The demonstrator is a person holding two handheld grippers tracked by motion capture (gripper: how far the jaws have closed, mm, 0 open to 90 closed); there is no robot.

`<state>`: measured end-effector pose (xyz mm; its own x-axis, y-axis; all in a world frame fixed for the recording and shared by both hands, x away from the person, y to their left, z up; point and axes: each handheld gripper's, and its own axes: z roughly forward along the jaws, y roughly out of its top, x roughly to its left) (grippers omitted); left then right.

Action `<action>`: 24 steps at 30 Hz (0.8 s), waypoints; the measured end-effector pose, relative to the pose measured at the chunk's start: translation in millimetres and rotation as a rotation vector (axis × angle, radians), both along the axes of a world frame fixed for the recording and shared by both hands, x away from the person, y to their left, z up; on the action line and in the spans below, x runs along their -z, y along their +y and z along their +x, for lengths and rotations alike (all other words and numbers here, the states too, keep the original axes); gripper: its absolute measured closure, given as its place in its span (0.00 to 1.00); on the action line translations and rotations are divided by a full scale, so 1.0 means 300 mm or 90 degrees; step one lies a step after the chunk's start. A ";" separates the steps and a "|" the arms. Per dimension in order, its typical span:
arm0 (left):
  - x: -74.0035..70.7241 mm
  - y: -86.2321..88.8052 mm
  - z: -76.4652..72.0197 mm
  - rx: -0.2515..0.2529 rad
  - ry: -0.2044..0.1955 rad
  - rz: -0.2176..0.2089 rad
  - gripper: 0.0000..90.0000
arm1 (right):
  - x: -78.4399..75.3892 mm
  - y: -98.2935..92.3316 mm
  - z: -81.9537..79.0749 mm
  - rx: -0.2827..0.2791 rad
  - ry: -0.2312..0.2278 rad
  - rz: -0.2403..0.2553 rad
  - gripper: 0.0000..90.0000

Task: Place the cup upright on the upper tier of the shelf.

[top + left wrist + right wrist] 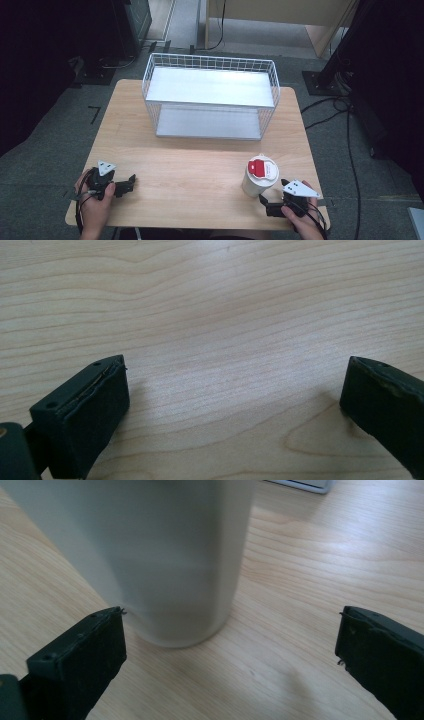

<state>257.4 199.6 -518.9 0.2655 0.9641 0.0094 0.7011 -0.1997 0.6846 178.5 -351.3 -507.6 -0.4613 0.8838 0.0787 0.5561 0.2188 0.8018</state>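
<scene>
Under your left gripper (pixel 235 405) lies the table (pixel 210 305), pale wood with a fine wavy grain and a smooth, softly sheened finish. Your jaws look like matt black plastic, their inner pads rubbery and slightly frayed at the edges. Just ahead of your right gripper (pixel 230 645), nearer its left jaw, stands the white cup (pixel 150 555), smooth and matt, likely plastic, with a glossy red and white lid (pixel 262 168). Beyond it, the basket (pixel 210 61) is white-coated wire with smooth, faintly shiny shelves.
</scene>
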 end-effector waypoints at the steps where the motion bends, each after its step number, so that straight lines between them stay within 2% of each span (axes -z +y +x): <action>1: 0.000 0.000 0.000 0.000 0.000 0.000 0.00 | -0.001 0.005 0.001 -0.005 -0.005 0.002 0.02; 8: 0.000 0.000 0.000 0.000 0.000 0.000 0.00 | -0.014 0.033 0.008 -0.022 -0.017 0.047 0.03; 12: 0.000 -0.001 0.000 0.000 0.000 0.000 0.00 | -0.022 0.054 0.011 -0.021 -0.030 0.068 0.09; 15: 0.000 0.000 0.000 0.000 0.000 0.000 0.00 | -0.031 0.065 0.015 -0.020 -0.037 0.100 0.13; 24: 0.000 0.000 0.000 0.000 0.000 0.000 0.00 | -0.054 0.086 0.017 -0.001 -0.073 0.131 0.11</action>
